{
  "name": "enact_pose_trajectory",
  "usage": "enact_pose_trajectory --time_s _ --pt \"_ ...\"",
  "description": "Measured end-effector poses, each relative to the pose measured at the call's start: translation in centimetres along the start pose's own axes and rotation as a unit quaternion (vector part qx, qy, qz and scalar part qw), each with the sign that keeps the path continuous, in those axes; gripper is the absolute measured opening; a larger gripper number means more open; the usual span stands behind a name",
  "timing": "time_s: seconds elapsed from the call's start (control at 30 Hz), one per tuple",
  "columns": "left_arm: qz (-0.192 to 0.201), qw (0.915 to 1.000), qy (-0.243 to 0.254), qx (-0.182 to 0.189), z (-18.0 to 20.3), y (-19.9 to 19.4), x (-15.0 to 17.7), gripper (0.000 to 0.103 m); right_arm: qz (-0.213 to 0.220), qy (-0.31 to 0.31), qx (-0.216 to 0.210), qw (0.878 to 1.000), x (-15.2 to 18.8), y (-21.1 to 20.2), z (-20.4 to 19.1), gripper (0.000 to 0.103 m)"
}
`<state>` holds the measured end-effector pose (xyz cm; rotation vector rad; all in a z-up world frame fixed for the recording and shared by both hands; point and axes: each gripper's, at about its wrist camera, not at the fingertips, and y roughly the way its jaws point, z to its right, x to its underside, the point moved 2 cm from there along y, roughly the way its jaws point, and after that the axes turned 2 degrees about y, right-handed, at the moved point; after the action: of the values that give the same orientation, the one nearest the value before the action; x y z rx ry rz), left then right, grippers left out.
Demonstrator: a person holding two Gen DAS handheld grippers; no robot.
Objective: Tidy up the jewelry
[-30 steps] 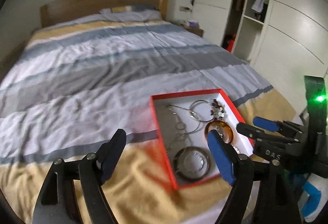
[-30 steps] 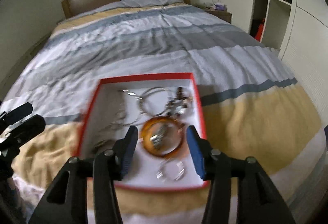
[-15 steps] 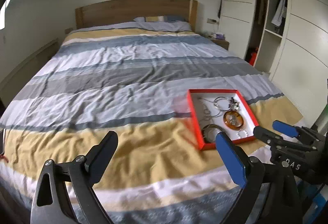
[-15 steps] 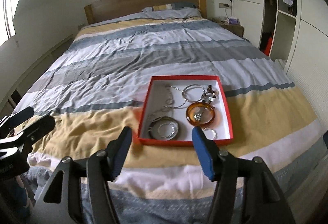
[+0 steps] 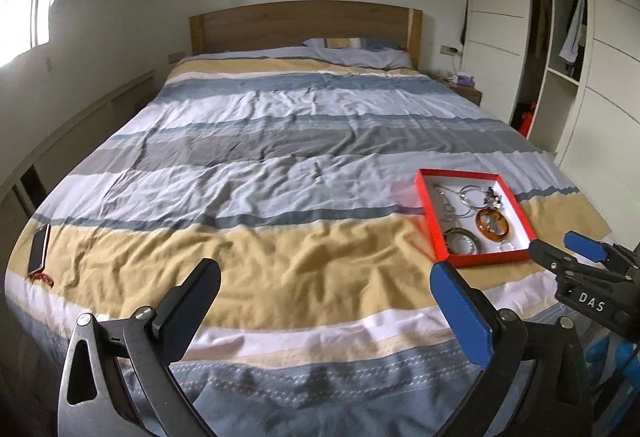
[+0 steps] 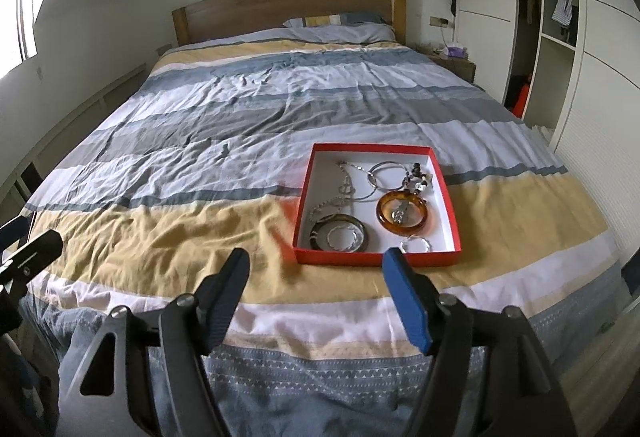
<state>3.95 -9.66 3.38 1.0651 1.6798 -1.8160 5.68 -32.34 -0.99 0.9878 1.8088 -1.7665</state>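
A red box with a white inside (image 6: 440, 179) (image 5: 424, 193) lies on the bed near its foot. It holds an amber bangle (image 6: 403, 212) (image 5: 493, 224), a dark bangle (image 6: 338, 235), a silver hoop (image 6: 386, 173), chains and a small beaded piece. My right gripper (image 6: 318, 287) is open and empty, held back from the box beyond the foot of the bed. My left gripper (image 5: 324, 293) is open and empty, to the left of the box and also back from the bed. The right gripper also shows at the right edge of the left wrist view (image 5: 560, 249).
The striped duvet (image 6: 248, 125) covers a large bed with a wooden headboard (image 6: 288, 9). A phone (image 5: 38, 249) lies at the bed's left corner. A white wardrobe (image 6: 592, 69) stands to the right, and a nightstand (image 6: 456, 65) by the headboard.
Both grippers have pulled back and away from the red box, from just above it to beyond the foot of the bed. Both stayed open and empty.
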Motion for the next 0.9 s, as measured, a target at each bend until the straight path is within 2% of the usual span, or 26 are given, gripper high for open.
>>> enact_pose_trajectory --time_s 0.27,0.47,0.67,0.9 --pt "-0.012 0.9997 -0.008 -0.022 -1.5 0.3 1.4 0.102 -0.005 0.004 0.011 1.0 1.0 0.1 0.7 0.069" --pt "-0.011 0.9993 -0.036 -0.01 -3.5 0.4 2.4 0.102 -0.005 -0.001 0.028 1.0 1.4 0.1 0.7 0.069" --pt "-0.018 0.9985 -0.04 -0.032 -5.3 1.0 3.3 0.102 -0.003 -0.006 0.026 1.0 1.8 0.1 0.4 0.069" --pt "-0.029 0.9976 -0.027 -0.056 -5.1 1.6 3.8 0.102 -0.004 -0.007 0.018 1.0 2.4 0.4 0.4 0.069"
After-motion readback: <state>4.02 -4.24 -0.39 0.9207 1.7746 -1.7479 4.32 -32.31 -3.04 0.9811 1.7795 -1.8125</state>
